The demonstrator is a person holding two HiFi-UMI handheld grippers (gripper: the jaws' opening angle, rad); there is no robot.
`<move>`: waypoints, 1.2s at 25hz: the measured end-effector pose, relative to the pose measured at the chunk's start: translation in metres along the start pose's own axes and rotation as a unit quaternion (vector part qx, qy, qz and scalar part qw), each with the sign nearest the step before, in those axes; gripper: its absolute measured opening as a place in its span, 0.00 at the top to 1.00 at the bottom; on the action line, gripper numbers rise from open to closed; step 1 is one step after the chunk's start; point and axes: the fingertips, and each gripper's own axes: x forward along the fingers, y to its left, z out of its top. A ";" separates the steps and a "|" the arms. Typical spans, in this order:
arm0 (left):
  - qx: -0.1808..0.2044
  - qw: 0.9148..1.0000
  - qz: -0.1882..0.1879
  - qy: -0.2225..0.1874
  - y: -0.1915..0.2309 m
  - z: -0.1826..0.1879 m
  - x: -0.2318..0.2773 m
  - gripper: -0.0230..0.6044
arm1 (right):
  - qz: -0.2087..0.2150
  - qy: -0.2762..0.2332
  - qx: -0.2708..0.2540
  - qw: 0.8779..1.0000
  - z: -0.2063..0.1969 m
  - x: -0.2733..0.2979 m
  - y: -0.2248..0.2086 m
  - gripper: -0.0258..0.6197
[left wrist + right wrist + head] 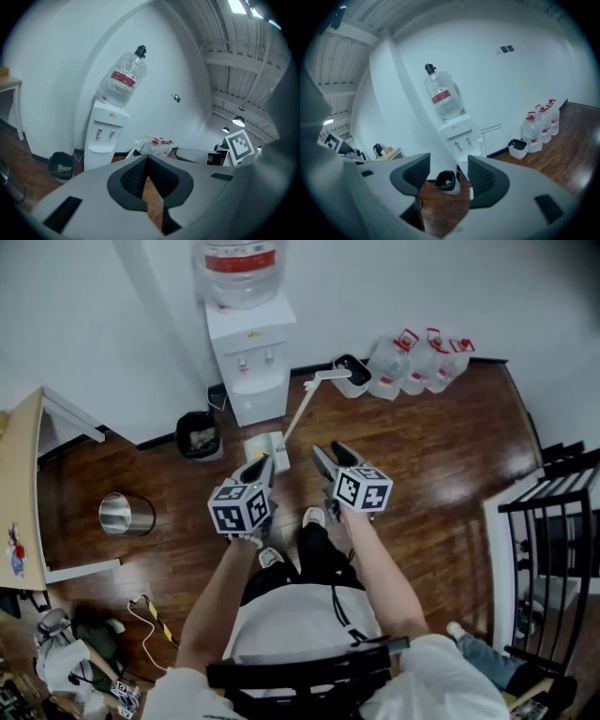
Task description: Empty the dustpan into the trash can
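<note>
Two hand-held grippers are held out in front of the seated person, both aimed toward the water dispenser (246, 357).

Left hand-held gripper (266, 461): pads pressed together at the tips. Nothing is pinched; its own view (147, 161) shows only wooden floor behind the pads.

Right hand-held gripper (328, 451): jaws spread wide and holding nothing. Its own view (449, 172) shows the trash can (446, 180) in the gap, far off on the floor.

Dustpan (266, 448): white, standing on the floor directly in front of the water dispenser, between it and the grippers. Its long handle (302, 411) rises at a slant. The left tips overlap the pan's edge in the head view; contact cannot be confirmed.

Trash can (198, 435): black, with scraps inside, on the floor just left of the dispenser's foot, by the wall.

Small white bin (352, 373) and water jugs (417, 362): right of the dispenser, along the wall.

Steel bin (127, 514): well left of the dispenser.
</note>
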 end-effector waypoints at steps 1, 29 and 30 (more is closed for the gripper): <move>-0.005 1.000 0.001 -0.001 0.003 0.005 0.007 0.98 | 0.001 0.001 0.000 1.000 0.004 0.012 -0.006 0.52; -0.075 0.994 0.078 -0.008 0.089 0.074 0.170 0.97 | -0.053 0.022 0.027 0.998 0.061 0.265 -0.157 0.61; -0.080 0.993 0.083 -0.010 0.092 0.073 0.167 0.98 | -0.054 0.025 0.022 0.998 0.063 0.268 -0.156 0.69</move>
